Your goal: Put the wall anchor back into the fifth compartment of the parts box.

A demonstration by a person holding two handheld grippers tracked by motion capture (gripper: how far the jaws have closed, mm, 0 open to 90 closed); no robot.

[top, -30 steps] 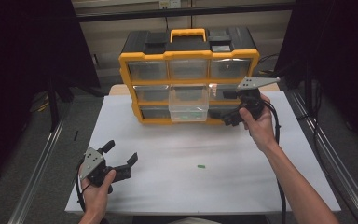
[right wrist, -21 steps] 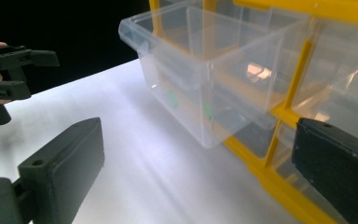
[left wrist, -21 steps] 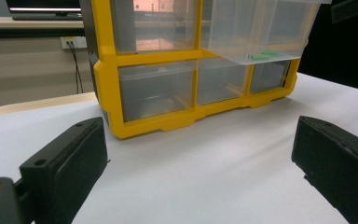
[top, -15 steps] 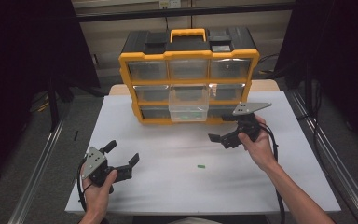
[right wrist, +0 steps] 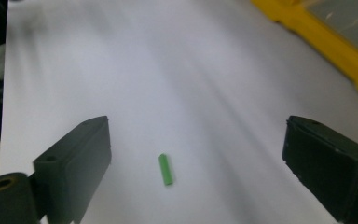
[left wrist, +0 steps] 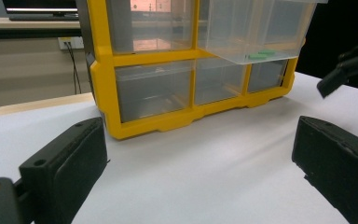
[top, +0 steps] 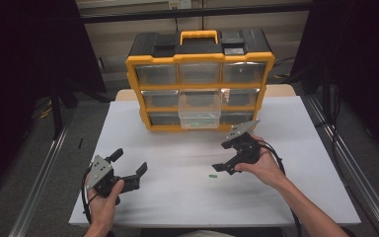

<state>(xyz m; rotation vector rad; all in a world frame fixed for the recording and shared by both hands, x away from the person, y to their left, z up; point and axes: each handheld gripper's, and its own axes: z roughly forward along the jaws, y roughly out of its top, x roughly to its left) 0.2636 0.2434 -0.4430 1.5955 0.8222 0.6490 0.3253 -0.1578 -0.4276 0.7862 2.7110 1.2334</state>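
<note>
The right tool (top: pixel 220 157) has dropped from the cabinet (top: pixel 200 79) toward the green piece (top: pixel 212 175).

Bare white table (top: pixel 177 197) up front, yellow drawer cabinet (top: pixel 200 79) blocking rear, open drawer (top: pixel 200 111) jutting forward

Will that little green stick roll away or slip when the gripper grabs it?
The green stick looks thin and rounded, so a nudge would probably roll it sideways across the smooth white table. It seems tiny and light, so it may skid or pop out from between the wide black pads unless squeezed squarely.
</note>
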